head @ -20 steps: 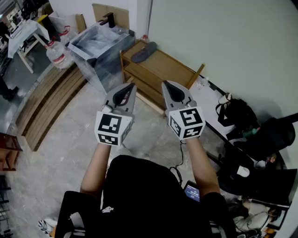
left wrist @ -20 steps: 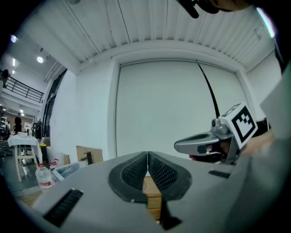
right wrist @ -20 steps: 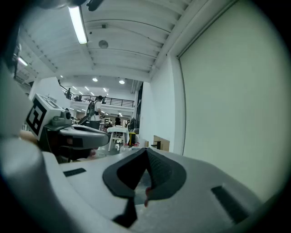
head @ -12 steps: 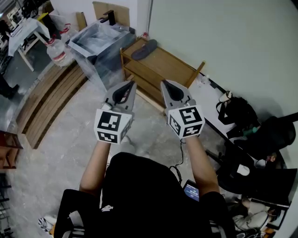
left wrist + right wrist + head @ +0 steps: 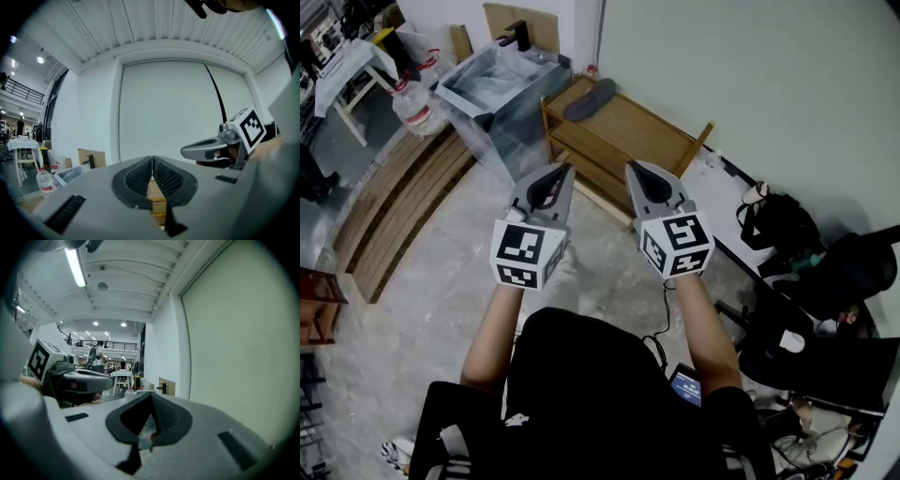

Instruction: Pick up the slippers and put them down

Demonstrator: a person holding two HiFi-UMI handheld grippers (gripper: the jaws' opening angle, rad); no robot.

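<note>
Head view overlooks left gripper (image 5: 563, 172), right gripper (image 5: 631, 169); their level views share wall (image 5: 750, 75).

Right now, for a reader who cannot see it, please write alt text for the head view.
Seen from above, a person holds the left hand-held gripper and right hand-held gripper side by side, both shut and empty, pointing toward a wooden rack. One dark slipper lies on its top shelf; a clear plastic bin stands beside it.

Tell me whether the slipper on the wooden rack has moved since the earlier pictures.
No. The slipper lies where it did, at the end of the wooden rack top nearest the plastic box.
</note>
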